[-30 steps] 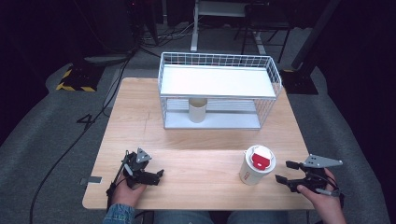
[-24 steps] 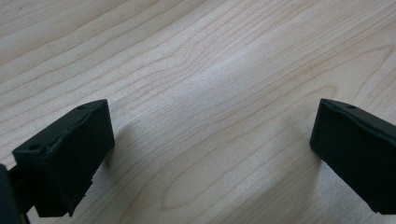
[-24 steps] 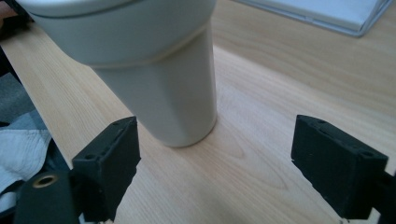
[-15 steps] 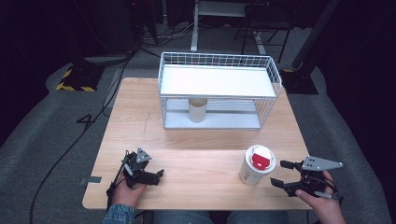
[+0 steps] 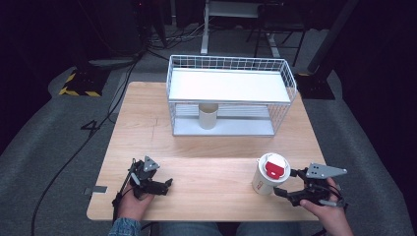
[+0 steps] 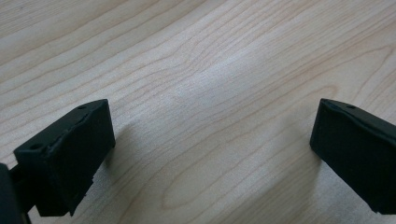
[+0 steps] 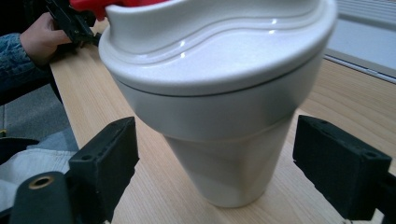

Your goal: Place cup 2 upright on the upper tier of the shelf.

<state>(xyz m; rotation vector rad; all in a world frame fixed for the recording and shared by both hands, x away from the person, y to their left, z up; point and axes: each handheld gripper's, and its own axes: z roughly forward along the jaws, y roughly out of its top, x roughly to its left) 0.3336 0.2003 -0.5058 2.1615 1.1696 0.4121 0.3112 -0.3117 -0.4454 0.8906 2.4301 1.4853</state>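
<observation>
A white cup [image 5: 269, 174] with a white lid and a red tab stands upright near the table's front right. My right gripper [image 5: 286, 183] sits just right of it, low over the wood. Its jaws have just been opening. In the right gripper view the cup [image 7: 224, 116] stands in the gap of the right gripper [image 7: 229, 158], and neither pad touches it. My left gripper [image 5: 166, 187] rests at the front left, open. The left gripper view has the left gripper [image 6: 210, 154] over bare wood with nothing between the jaws.
A white wire rack [image 5: 231, 64] with a flat shelf stands at the back of the wooden table [image 5: 211, 147]. A beige cylinder [image 5: 208, 115] stands under that shelf. The other hand [image 7: 42, 37] is far off in the right gripper view.
My right gripper has moved left toward the white cup, and its jaws have gone from shut to open. The left gripper and the cup have stayed put.
</observation>
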